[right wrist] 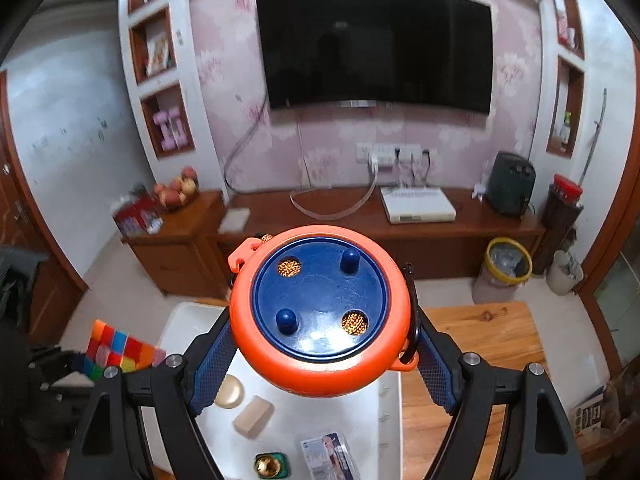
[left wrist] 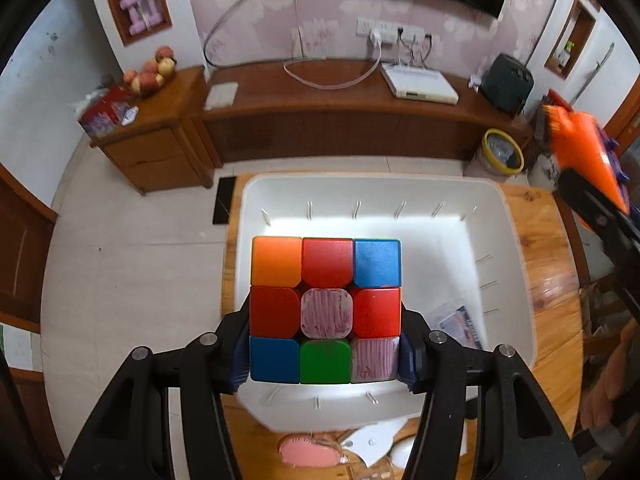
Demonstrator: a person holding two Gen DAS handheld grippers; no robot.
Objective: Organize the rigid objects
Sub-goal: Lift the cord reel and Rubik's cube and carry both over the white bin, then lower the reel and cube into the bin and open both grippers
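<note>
My left gripper (left wrist: 325, 354) is shut on a colourful puzzle cube (left wrist: 325, 310), its blue pads pressing both sides, held above a white bin (left wrist: 508, 240) on a wooden table. My right gripper (right wrist: 322, 364) is shut on a round orange container with a blue lid (right wrist: 320, 312), carried above the same white bin (right wrist: 188, 320). The cube (right wrist: 120, 350) shows at the left of the right wrist view. In the left wrist view the orange container (left wrist: 580, 152) appears blurred at the right edge. Inside the bin lie a small printed packet (left wrist: 460, 326), two pale soap-like pieces (right wrist: 252, 416) and a gold-topped green item (right wrist: 270, 465).
On the wooden table (left wrist: 556, 304) near the bin's front lie a pink oval object (left wrist: 308, 452) and white pieces (left wrist: 376, 438). A dark phone (left wrist: 224, 200) rests left of the bin. Behind are a low wooden cabinet (right wrist: 400, 236), a TV (right wrist: 376, 44) and a yellow-rimmed bucket (right wrist: 506, 270).
</note>
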